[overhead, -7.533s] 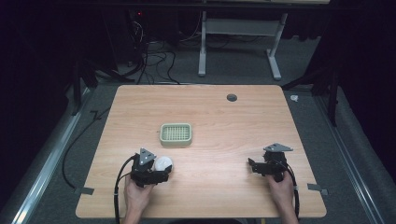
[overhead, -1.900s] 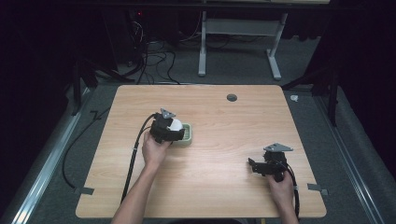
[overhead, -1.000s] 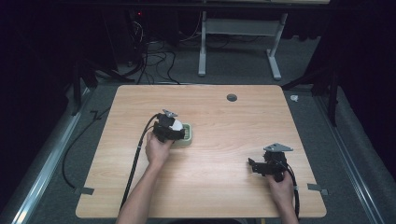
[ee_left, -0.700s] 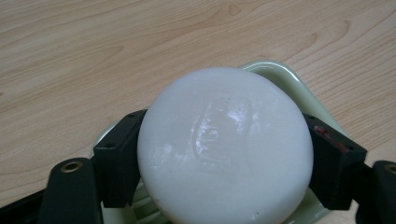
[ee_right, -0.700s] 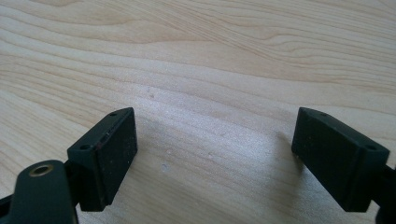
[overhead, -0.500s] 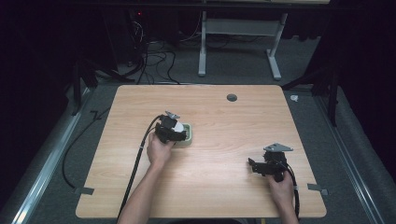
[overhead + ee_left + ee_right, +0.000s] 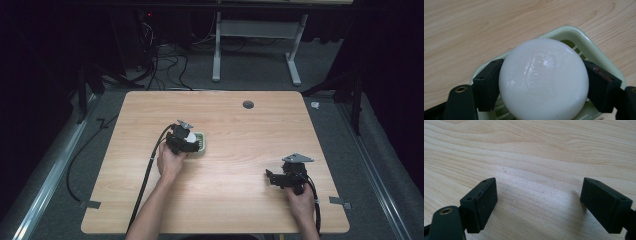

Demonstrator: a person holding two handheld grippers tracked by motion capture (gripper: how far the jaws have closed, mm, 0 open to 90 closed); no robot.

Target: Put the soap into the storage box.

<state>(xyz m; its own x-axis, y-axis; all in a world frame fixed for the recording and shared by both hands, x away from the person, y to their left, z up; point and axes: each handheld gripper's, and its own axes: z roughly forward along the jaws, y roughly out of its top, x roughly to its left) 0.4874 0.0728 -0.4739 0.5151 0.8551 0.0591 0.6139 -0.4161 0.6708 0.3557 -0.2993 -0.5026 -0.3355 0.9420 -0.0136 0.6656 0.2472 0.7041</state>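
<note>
A round white soap bar (image 7: 544,80) with an embossed stamp sits between my left gripper's (image 7: 543,73) two black jaws, which press on its sides. The soap is held over the pale green slotted soap dish (image 7: 574,33), and I cannot tell whether it touches the dish floor. In the high view the left gripper (image 7: 187,139) is at the dish's (image 7: 202,145) left end, near the table's middle, with the soap bar (image 7: 189,134) in it. My right gripper (image 7: 271,176) rests near the front right of the table; the right gripper (image 7: 539,192) is open over bare wood.
The wooden table (image 7: 240,200) has a round cable hole (image 7: 248,104) near its far edge. Tape tabs (image 7: 340,202) mark the front corners. Black cables trail from both grippers toward the front edge. Dark floor, cables and a desk frame lie beyond the table.
The left gripper carried the soap from the front left of the table up to the dish, and over the last second eased it slightly down onto the dish. The right gripper stayed still.
</note>
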